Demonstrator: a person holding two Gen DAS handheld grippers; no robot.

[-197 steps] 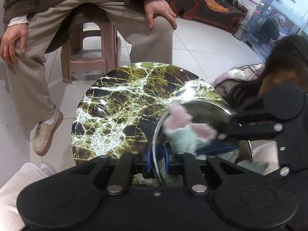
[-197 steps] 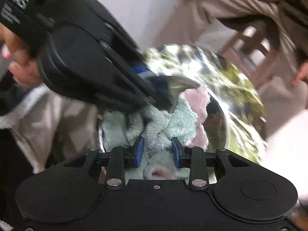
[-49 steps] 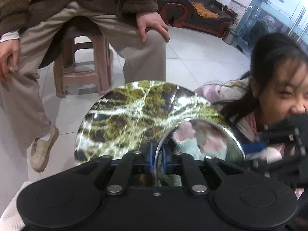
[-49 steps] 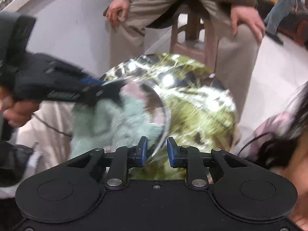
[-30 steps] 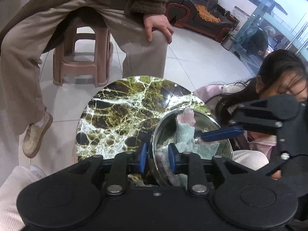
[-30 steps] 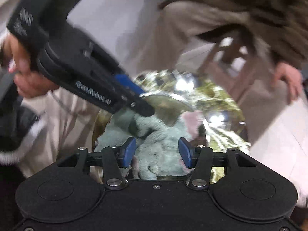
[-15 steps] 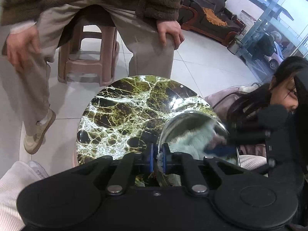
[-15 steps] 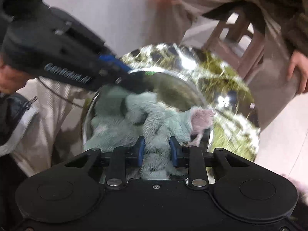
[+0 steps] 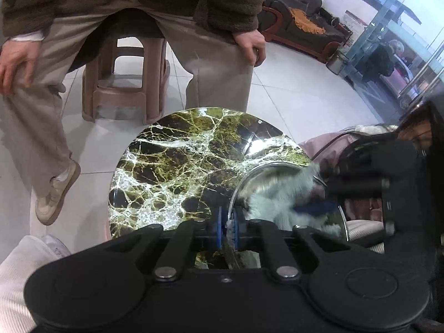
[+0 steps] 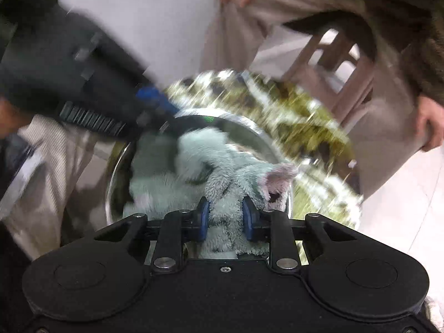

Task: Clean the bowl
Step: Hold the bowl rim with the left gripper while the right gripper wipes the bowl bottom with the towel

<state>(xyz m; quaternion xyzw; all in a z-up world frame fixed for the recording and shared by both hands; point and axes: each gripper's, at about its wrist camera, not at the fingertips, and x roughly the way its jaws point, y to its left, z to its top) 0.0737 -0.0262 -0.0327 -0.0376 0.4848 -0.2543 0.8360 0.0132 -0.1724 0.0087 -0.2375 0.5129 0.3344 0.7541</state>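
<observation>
Mid-wipe – left claw (image 9: 227, 226) pinched on rim of shiny round steel bowl (image 9: 277, 168) over green marble desk (image 9: 180, 166); right claw (image 10: 225, 217) clamped on fluffy mint-and-pink cloth (image 10: 194, 183) inside – cleaning unfinished, seemingly.

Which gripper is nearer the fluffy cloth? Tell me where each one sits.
Right. The right gripper is clamped on the cloth inside the bowl. The left gripper pinches the bowl's rim, beside the cloth.
</observation>
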